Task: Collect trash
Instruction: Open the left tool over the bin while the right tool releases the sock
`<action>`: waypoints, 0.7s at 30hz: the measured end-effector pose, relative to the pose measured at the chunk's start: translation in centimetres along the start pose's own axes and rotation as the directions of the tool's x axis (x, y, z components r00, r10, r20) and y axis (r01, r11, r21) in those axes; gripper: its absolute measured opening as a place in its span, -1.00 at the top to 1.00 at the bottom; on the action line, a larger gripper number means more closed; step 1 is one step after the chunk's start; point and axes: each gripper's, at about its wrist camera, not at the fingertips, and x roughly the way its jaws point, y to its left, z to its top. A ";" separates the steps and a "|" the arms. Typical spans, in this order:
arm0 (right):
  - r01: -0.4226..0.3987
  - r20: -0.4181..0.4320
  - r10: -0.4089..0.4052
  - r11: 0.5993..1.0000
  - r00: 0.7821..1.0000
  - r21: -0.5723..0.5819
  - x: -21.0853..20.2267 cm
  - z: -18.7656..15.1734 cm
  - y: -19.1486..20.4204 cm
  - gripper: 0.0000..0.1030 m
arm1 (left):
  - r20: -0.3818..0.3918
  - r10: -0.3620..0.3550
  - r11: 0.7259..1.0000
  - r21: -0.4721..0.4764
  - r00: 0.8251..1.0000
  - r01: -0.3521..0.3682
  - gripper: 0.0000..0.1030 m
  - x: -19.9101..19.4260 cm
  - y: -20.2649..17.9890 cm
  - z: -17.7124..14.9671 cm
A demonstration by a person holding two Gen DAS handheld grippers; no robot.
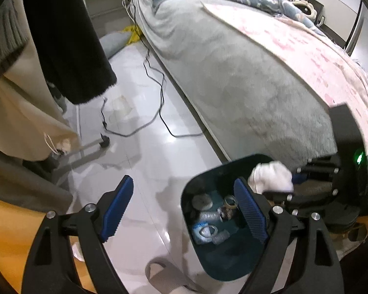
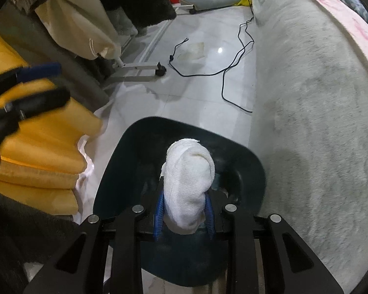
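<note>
while the right tongs (image 2: 184, 218) clench a crumpled white tissue wad (image 2: 189, 186) over the dark blue plastic bin (image 2: 125, 171) on glossy white floor tiles (image 1: 144, 161) beside the grey plush bed (image 1: 233, 80), the left tongs (image 1: 184, 210) gape released.

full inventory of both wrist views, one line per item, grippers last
wad: 1, white, in right gripper above bin
bin: 1, dark, on floor beside bed
trash: several pieces, pale, inside bin
bed: 1, grey fleece with pink blanket, right
cables: 2, black, on floor
clothes: several, black, cream and grey, hanging left
cushions: stack, yellow, left
left gripper: open, over floor and bin edge
right gripper: shut on wad
</note>
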 end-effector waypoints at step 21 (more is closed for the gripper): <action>0.015 -0.054 -0.017 0.999 0.998 -0.043 -2.1 -3.4 0.7 0.08 | 0.379 -0.057 0.996 -0.045 0.924 0.080 -0.70 -8.5 -3.2 3.5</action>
